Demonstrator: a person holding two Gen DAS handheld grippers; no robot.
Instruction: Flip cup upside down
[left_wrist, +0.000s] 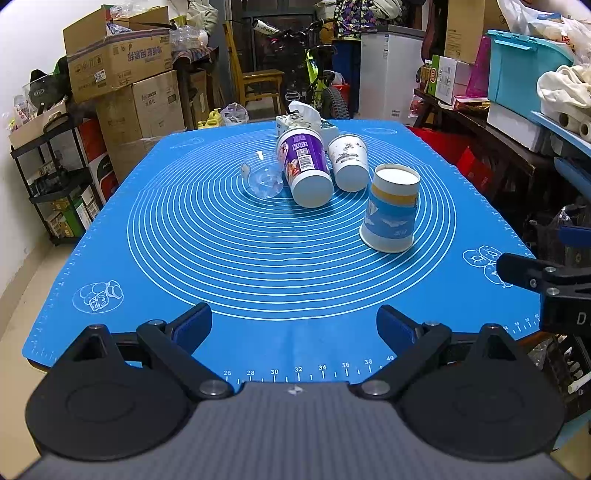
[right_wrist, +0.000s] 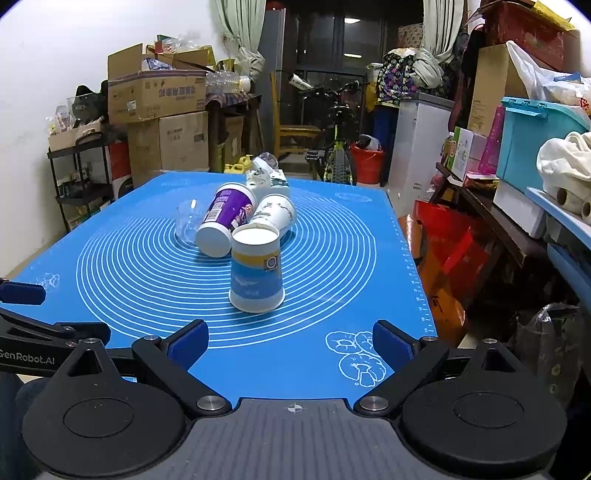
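Blue mat (left_wrist: 258, 280) on table; tissue box (left_wrist: 295, 120) at far side; bicycle (left_wrist: 321, 81) behind.

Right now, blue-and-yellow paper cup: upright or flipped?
Flipped. The blue-and-yellow cup stands on its wide mouth on the blue mat, narrow closed base on top. Both grippers are open and clear of it.

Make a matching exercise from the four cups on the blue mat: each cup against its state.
Cups:
1. blue-and-yellow paper cup
2. purple-labelled white cup
3. white paper cup with dark speckles
4. clear plastic cup

States:
A. on its side, see-through
B. standing mouth down
C. on its side, barcode showing
D. on its side, rightmost of those lying down

Pairs: 1-B, 2-C, 3-D, 4-A
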